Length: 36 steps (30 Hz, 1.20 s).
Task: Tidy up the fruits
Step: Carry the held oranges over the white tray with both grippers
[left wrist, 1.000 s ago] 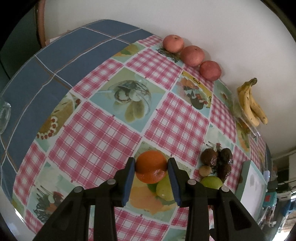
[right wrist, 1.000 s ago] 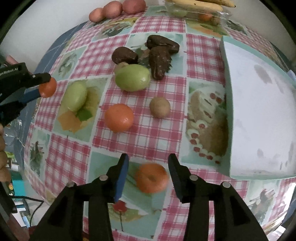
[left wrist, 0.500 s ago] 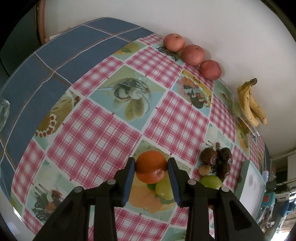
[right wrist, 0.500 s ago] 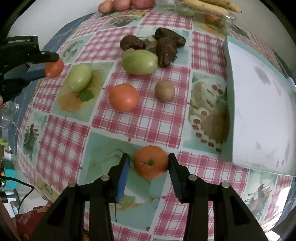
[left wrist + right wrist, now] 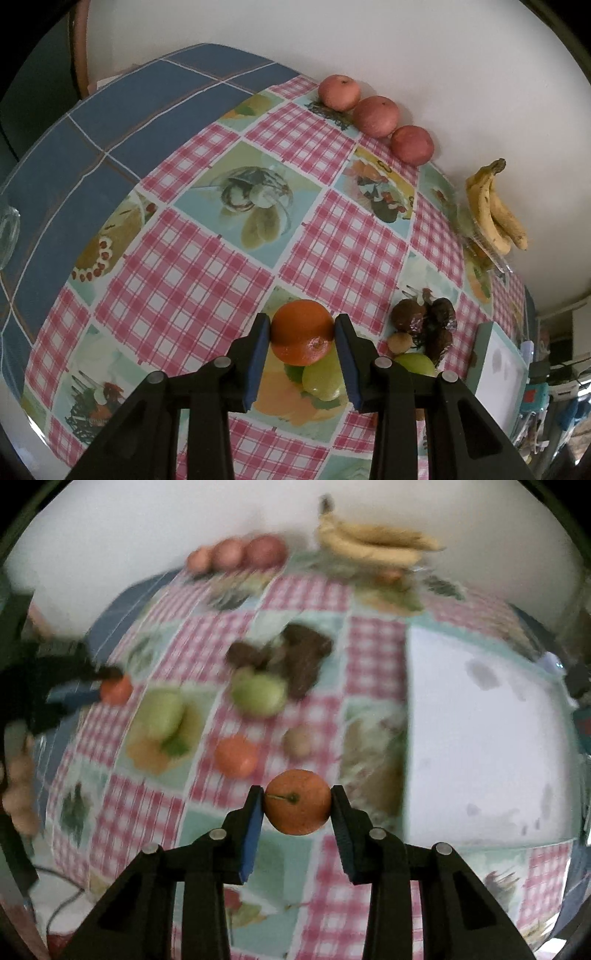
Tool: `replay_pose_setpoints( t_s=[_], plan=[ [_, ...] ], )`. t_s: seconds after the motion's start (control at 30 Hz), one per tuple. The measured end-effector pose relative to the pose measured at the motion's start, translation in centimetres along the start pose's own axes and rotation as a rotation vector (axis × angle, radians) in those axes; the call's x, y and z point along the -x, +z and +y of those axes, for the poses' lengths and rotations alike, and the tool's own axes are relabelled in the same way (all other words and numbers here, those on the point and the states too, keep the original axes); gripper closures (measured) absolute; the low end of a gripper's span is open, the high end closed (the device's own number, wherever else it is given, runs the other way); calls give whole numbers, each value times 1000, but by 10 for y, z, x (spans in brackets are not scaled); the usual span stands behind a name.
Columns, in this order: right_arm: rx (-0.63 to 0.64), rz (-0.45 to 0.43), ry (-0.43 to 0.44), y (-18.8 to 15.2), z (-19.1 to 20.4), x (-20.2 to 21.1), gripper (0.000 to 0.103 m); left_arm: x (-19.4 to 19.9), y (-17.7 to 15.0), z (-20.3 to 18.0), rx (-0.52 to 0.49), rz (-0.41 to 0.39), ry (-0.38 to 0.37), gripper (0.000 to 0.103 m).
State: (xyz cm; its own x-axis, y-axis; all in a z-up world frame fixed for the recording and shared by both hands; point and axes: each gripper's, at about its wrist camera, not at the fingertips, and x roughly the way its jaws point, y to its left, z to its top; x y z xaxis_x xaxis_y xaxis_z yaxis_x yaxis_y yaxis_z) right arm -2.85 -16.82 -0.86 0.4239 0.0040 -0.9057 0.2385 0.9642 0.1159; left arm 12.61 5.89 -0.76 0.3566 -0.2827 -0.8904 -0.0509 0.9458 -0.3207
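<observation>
My left gripper (image 5: 302,332) is shut on an orange (image 5: 302,331) and holds it above the checked tablecloth (image 5: 184,280). It shows small at the left of the right wrist view (image 5: 114,689). My right gripper (image 5: 297,802) is shut on a second orange with a stem (image 5: 297,801), lifted off the table. On the table lie a third orange (image 5: 236,757), two green fruits (image 5: 258,694) (image 5: 162,712), a small brown fruit (image 5: 297,741) and dark brown fruits (image 5: 295,657). The right wrist view is blurred.
Three red apples (image 5: 376,116) line the back edge by the wall. A banana bunch (image 5: 493,210) rests on a clear container. A white box (image 5: 487,746) stands at the right. Bare blue tiles (image 5: 92,140) lie at the left.
My right gripper closed on the stemmed orange, lifted it off the table and tilted up toward the wall. My left gripper kept its orange and barely moved.
</observation>
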Motion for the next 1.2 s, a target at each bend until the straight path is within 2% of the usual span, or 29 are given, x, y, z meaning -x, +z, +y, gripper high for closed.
replay_pose_setpoints(
  t_s=[0.27, 0.4, 0.57, 0.7, 0.83, 1.03, 1.2],
  plan=[
    [-146, -108, -113, 52, -47, 17, 65, 5, -3, -22, -48, -28, -11, 65],
    [-220, -93, -149, 60, -80, 10, 65, 6, -9, -42, -101, -36, -30, 65],
    [-349, -65, -236, 51, -140, 6, 65, 2, -27, -74, -185, -8, -73, 65],
    [-452, -69, -285, 42, -183, 11, 65, -5, -45, -114, -284, 32, -130, 65],
    [-490, -91, -323, 40, -208, 16, 65, -13, -65, -162, -400, 59, -177, 65],
    [-525, -94, -321, 45, -232, 10, 65, -31, -96, -239, -583, 79, -245, 65],
    [-544, -88, -302, 46, -244, 4, 65, -63, -112, -279, -663, 115, -252, 65]
  ],
)
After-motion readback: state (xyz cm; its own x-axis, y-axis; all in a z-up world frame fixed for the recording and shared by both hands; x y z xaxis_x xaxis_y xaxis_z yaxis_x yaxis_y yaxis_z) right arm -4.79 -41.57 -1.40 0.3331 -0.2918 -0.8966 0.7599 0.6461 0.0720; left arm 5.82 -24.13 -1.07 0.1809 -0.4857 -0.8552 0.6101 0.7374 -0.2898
